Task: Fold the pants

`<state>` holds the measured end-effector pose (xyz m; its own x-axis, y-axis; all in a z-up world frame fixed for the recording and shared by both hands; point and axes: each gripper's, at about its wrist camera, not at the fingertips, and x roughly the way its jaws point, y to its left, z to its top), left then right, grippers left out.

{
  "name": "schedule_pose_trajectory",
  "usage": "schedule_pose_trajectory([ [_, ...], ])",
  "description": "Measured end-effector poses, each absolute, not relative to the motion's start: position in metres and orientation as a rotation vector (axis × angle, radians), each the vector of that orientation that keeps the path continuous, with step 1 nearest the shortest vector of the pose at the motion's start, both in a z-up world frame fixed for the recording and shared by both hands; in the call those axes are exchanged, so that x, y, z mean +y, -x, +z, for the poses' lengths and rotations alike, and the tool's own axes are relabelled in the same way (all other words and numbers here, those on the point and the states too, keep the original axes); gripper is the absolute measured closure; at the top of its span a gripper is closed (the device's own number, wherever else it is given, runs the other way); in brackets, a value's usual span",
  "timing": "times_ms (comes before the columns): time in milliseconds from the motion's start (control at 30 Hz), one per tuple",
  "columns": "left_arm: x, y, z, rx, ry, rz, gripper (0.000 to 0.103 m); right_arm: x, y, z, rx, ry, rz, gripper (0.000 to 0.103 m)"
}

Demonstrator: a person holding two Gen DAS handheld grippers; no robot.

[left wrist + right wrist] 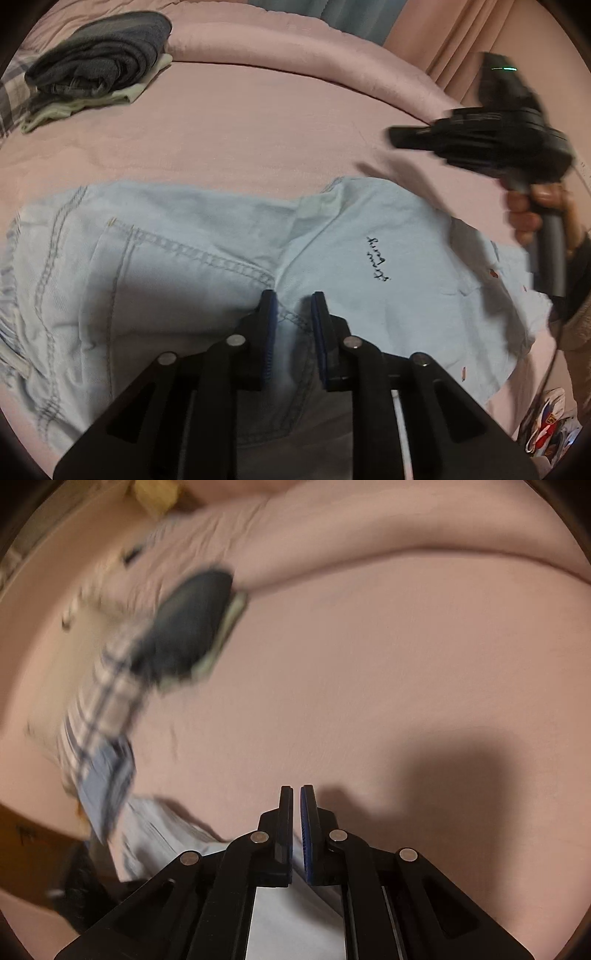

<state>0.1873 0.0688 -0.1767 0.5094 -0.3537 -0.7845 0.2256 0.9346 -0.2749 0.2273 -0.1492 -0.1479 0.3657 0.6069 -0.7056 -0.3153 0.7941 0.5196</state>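
Observation:
Light blue jeans (177, 266) lie partly folded on the pink bed sheet (240, 140), with a leg folded over showing black script. My left gripper (293, 295) hovers just over the jeans near a stitched seam, its jaws a little apart and empty. My right gripper (399, 136) is in the air at the right of the left wrist view, held by a hand, blurred. In the right wrist view the right gripper (296, 788) has its jaws almost together with nothing between them, above the bare sheet (369, 664); pale denim (288, 915) shows beneath it.
A pile of folded dark grey and pale clothes (96, 62) sits at the far left of the bed; it also shows blurred in the right wrist view (184, 627), on plaid fabric (107, 686). A rolled pink blanket (295, 40) runs along the far edge. Curtains (461, 37) hang behind.

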Motion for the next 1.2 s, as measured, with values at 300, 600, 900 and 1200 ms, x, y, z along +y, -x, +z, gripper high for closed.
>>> schedule_pose_trajectory([
  [300,-0.005,-0.205,-0.146,0.908,0.033,-0.502,0.050,-0.190,-0.146,-0.132,0.978,-0.145,0.634,0.096],
  [600,-0.049,-0.260,-0.181,1.007,-0.011,-0.498,0.053,-0.208,-0.167,-0.191,1.038,-0.149,0.467,0.103],
  [900,-0.033,-0.229,-0.165,0.982,-0.048,-0.487,0.052,-0.271,-0.134,-0.159,0.918,-0.222,0.287,0.093],
  [1200,-0.025,-0.171,-0.187,0.981,-0.154,-0.469,0.047,-0.310,-0.074,-0.188,0.947,-0.087,0.096,0.076],
])
